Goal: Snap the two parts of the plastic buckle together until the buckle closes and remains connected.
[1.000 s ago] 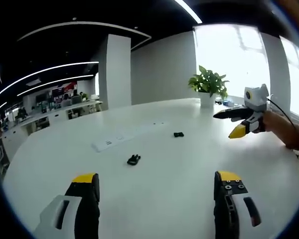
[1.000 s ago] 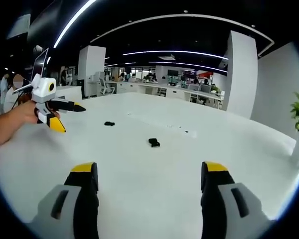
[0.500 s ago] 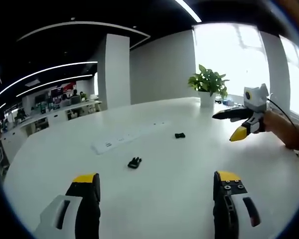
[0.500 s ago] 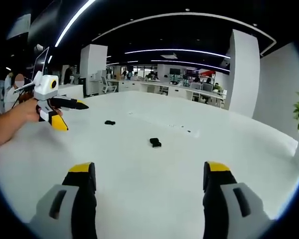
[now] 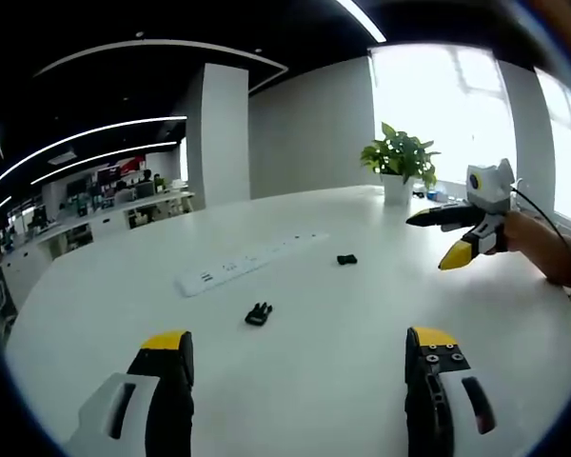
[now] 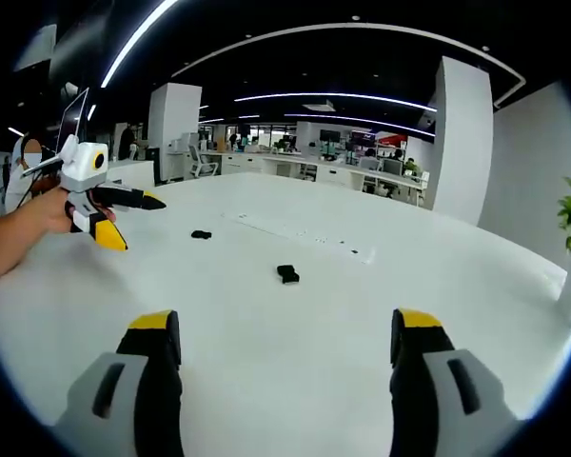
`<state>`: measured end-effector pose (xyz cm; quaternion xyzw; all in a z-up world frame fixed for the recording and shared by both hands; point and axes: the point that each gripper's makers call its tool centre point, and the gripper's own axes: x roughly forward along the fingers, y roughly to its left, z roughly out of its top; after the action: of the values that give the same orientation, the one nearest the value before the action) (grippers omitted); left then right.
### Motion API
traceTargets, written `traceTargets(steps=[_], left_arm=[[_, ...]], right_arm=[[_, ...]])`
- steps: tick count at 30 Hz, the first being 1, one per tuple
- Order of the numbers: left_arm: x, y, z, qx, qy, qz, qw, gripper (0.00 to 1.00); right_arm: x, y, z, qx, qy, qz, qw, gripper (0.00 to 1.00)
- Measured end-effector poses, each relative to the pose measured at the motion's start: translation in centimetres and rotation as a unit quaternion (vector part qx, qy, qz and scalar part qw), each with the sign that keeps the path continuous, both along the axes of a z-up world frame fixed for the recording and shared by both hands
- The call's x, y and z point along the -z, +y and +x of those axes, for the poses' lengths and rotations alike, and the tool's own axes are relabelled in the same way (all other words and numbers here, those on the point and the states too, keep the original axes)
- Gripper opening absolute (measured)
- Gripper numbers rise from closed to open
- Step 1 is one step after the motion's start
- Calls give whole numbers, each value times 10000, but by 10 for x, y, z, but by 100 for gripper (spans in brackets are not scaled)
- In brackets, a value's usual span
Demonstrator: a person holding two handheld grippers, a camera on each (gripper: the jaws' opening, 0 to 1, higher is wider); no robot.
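Two small black buckle parts lie apart on the white table. One part lies ahead of my left gripper, whose jaws stand open and hold nothing. The other part lies farther off, toward my right gripper, held above the table at the right. In the right gripper view, one part lies ahead of my open, unloaded right gripper. The second part lies near my left gripper, held in a hand at the left. Both grippers hover clear of the parts.
A long white power strip lies on the table behind the parts, also visible as a power strip in the right gripper view. A potted plant stands at the table's far edge. Desks and a white pillar stand beyond.
Both views have shifted slightly with the hands. The buckle parts lie where they were, and both grippers remain open.
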<state>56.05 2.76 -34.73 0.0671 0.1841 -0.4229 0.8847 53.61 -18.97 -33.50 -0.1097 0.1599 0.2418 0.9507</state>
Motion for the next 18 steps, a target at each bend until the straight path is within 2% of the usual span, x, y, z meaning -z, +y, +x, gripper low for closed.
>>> traceTargets(steps=[18], left_arm=[[4,-6,11,9,65,8,10000,93]], right_arm=[[2,0,8,-38,25,-28,10000,89]])
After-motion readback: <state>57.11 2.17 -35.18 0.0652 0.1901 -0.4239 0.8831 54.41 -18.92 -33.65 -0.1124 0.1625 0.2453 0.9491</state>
